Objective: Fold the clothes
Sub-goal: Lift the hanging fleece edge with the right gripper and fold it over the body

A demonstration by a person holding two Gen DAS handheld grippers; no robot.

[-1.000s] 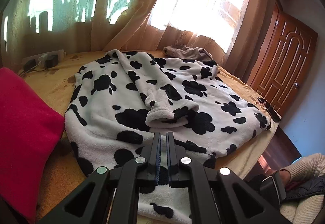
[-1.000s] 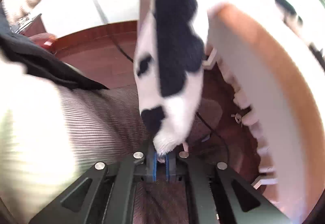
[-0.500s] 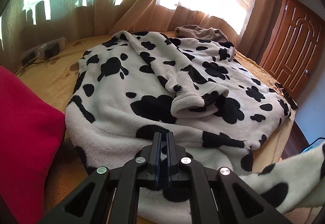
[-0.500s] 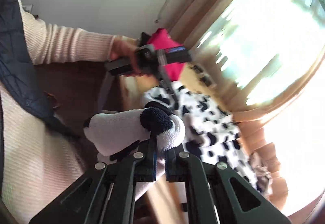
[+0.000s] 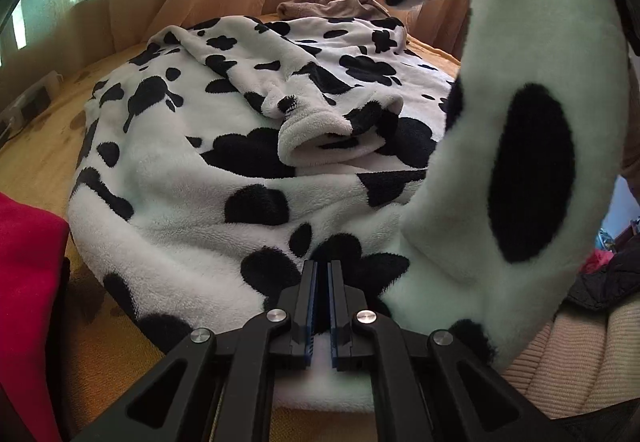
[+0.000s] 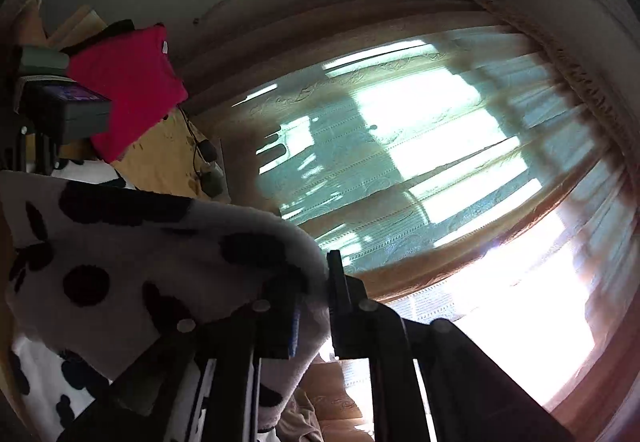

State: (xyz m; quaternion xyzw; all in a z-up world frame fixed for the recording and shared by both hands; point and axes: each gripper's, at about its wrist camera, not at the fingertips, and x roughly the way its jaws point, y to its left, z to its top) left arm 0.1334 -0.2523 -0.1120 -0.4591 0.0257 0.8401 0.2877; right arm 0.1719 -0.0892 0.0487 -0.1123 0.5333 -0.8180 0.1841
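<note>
A cow-print fleece garment [image 5: 192,209] lies spread on the bed, one sleeve folded across it with its cuff [image 5: 320,137] near the middle. At the near hem my left gripper [image 5: 322,268] is shut on the fleece. In the left wrist view a lifted flap of the same garment [image 5: 520,161] hangs down on the right, held from above. In the right wrist view my right gripper [image 6: 316,286] points up toward the curtains, shut on that fleece [image 6: 120,262], which drapes over its left finger.
A red pillow [image 5: 28,282] lies at the bed's left edge, also the red pillow [image 6: 128,89] in the right wrist view. A brown garment [image 5: 332,5] sits at the far side below the curtains [image 6: 400,161]. A power strip [image 5: 32,101] is far left. A person's ribbed sleeve [image 5: 580,354] is lower right.
My right gripper has swung up from below the bed edge and carried its part of the fleece high over the bed. My left gripper has moved closer in over the garment, still holding the hem.
</note>
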